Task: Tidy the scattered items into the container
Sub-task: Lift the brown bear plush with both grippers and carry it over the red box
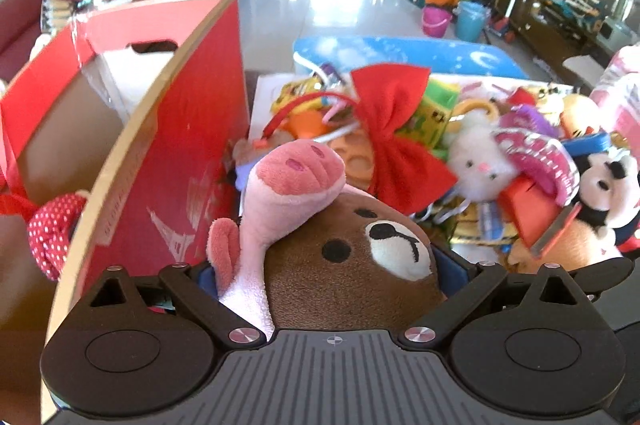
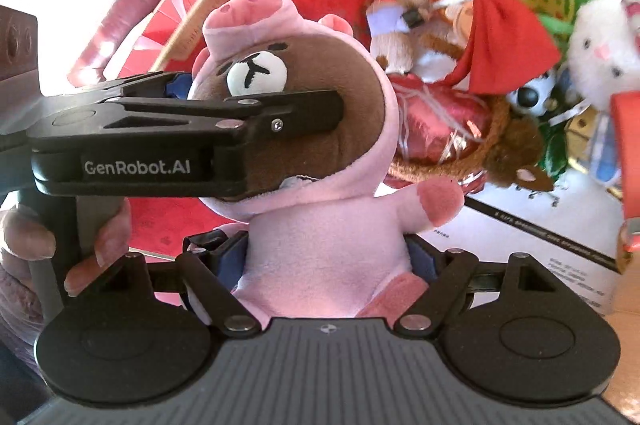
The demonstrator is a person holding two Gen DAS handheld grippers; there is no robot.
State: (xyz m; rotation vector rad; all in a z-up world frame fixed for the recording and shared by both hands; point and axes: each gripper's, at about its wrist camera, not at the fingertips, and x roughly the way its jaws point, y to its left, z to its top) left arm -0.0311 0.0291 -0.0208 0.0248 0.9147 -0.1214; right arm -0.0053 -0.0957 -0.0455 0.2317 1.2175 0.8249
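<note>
Right wrist cam shows what left cam can't: whole bear plush (image 2: 320, 161) in pink pig suit, brown face, white muzzle, hood w/ pig snout on top, one arm w/ darker pink paw sticking out to the right. It also shows the left tongs (image 2: 280, 113) side-on, coming in from frame left, spread wide and clamped across the bear's head, near finger lying over the face below the muzzle; fingers of person's hand (image 2: 80, 245) wrapped round its handle at lower left. Left wrist cam sees only the head (image 1: 360, 265) up close, filling the gap btw its own fingers, pig snout flopped fwd-left, but gives the room: red cardboard box (image 1: 168, 161) just left of the plush, open top, polka-dot red fabric (image 1: 52, 233) at its near corner; toy heap to the right w/ red bow (image 1: 392, 129), white bunny plush (image 1: 480, 161), Mickey-type plush (image 1: 612, 185); tiled floor, buckets, shelves far back. Right tongs (image 2: 324, 261) wide too, pads pressing both sides of the pink body low down, so both tongs have hold of the same plush. Both tilted down-fwd. Plush is clear of the paper sheet (image 2: 520, 237) under the heap, beside the box's red wall, not inside it.
</note>
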